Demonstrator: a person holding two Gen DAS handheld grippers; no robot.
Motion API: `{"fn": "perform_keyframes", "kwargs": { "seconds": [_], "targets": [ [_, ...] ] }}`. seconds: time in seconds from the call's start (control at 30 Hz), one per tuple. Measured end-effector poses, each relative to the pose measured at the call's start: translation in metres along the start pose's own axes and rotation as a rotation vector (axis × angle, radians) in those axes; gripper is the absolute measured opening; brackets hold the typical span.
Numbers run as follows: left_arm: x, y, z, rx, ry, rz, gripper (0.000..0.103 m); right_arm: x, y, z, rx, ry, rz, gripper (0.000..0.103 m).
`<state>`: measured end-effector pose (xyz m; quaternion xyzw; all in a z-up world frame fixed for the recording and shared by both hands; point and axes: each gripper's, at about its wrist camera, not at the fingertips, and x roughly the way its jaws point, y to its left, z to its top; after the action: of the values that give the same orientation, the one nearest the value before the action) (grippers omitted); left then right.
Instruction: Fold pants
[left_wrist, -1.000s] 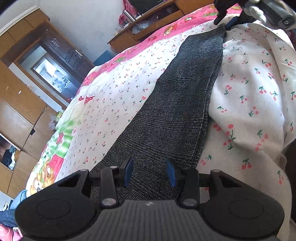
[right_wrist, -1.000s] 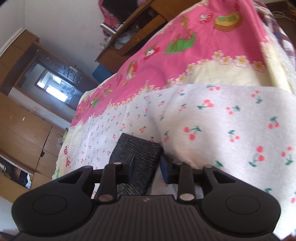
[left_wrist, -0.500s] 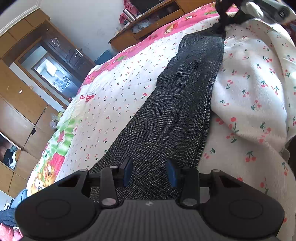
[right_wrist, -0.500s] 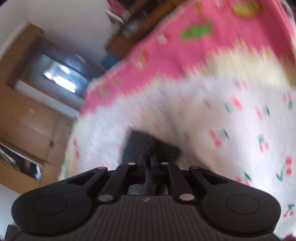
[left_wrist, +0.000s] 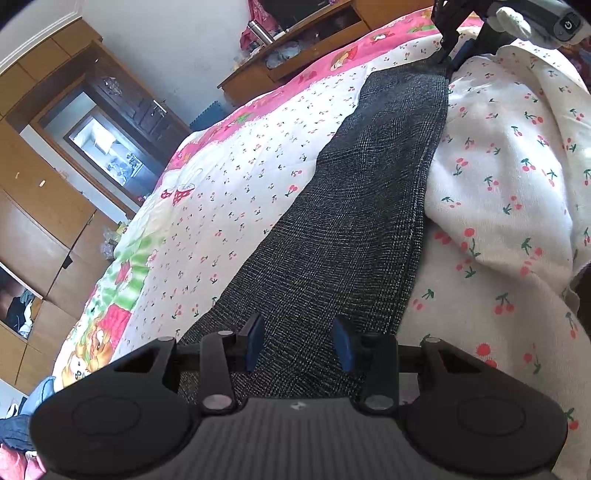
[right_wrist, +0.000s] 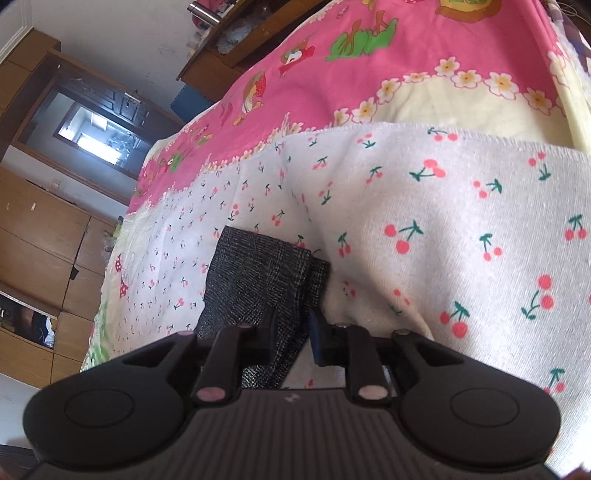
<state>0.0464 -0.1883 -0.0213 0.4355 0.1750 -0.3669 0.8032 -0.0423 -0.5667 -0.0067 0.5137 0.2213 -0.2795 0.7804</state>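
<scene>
Daylight is bright and sharp ahead of both tongs; the quilt (left_wrist: 517, 155) glares white, fisheye edges bend and darken, shadows stay soft.

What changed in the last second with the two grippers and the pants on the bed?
The right gripper pinched shut on the hem end of the pants half a second ago, and its jaws have just been opening again, with cloth between them. The left gripper stayed open over the other end. The pants stayed stretched out on the bedspread.
</scene>
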Motion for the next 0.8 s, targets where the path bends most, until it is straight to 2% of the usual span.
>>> {"fn": "perform_keyframes", "kwargs": {
  "seconds": [0.23, 0.3, 0.43, 0.47, 0.57, 0.67, 0.8],
  "targets": [
    [0.003, 0.004, 0.008, -0.060, -0.044, -0.012, 0.055, -0.001, 0.004, 0.001, 0.007, -0.008, -0.056, 0.018],
    [0.004, 0.001, 0.010, -0.062, -0.054, -0.018, 0.055, 0.008, 0.005, 0.001, 0.025, -0.024, -0.049, 0.021],
    [0.002, -0.001, 0.012, -0.066, -0.070, -0.025, 0.055, 0.021, 0.012, -0.006, 0.035, -0.069, -0.039, 0.038],
    [0.000, -0.001, 0.012, -0.068, -0.073, -0.025, 0.055, 0.019, 0.013, -0.008, 0.024, -0.082, -0.032, 0.039],
    [-0.001, 0.001, 0.011, -0.081, -0.081, -0.034, 0.055, 0.010, 0.010, -0.011, 0.018, -0.083, 0.062, 0.040],
    [0.004, 0.000, 0.015, -0.086, -0.083, -0.038, 0.055, 0.016, 0.013, -0.010, -0.006, -0.092, 0.077, 0.032],
    [0.008, 0.007, 0.030, -0.143, -0.118, -0.032, 0.055, 0.041, 0.016, -0.016, -0.005, -0.074, 0.147, 0.037]
  ]
}}
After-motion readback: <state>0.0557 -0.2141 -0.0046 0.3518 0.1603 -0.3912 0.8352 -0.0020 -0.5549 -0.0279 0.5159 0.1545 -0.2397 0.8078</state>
